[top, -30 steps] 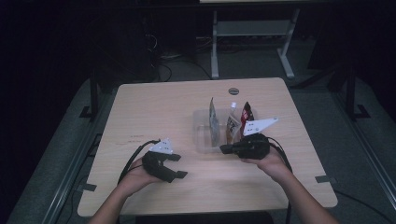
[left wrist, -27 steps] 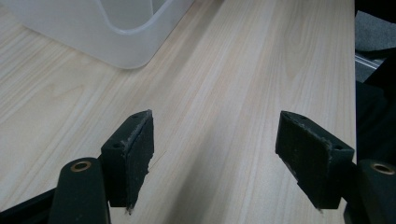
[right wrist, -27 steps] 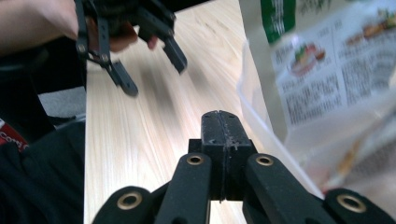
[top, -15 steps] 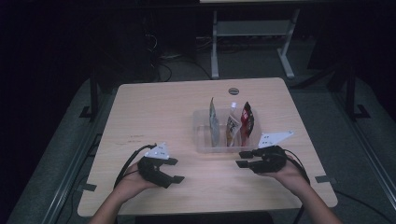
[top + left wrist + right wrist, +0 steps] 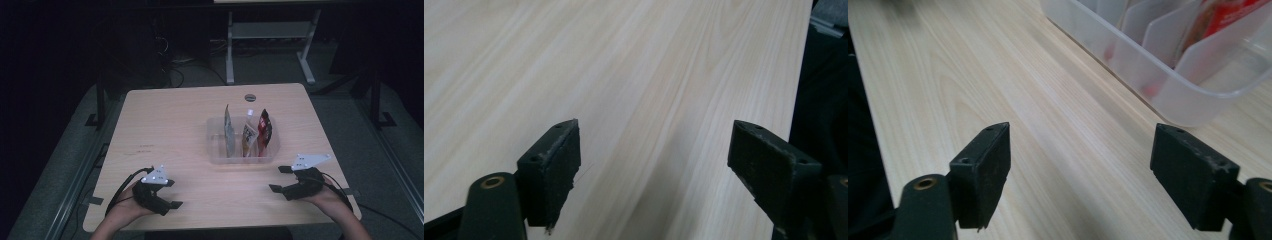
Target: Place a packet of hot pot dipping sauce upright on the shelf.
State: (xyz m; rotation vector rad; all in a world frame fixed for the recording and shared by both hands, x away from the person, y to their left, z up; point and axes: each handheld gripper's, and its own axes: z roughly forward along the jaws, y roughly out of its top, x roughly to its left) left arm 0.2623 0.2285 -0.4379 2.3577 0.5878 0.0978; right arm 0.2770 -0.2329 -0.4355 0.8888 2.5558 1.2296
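With three snack packets standing upright in the slots of the clear plastic divider tray [image 5: 217, 150], the filing work looks finished or close to it: a grey packet [image 5: 229, 132] in the left slot, a tan one [image 5: 248, 137] in the middle, a red one [image 5: 264, 131] on the right, and no loose packet lying on the table [image 5: 165, 125]. Your left gripper [image 5: 172, 195] rests near the table's near-left corner, jaws spread wide with nothing between them but bare wood, well apart from the tray. Your right gripper [image 5: 281, 179] sits near the near-right corner, just beside the tray's near wall [image 5: 1168, 95], jaws equally wide and holding nothing. What is left, by this judgement, is at most to rest your hands. The table is pale wood-grain laminate with a round cable grommet [image 5: 250, 97] by its far edge. The room around it is dark, with grey flooring, cables on the floor and a white metal frame [image 5: 270, 45] beyond the far edge.
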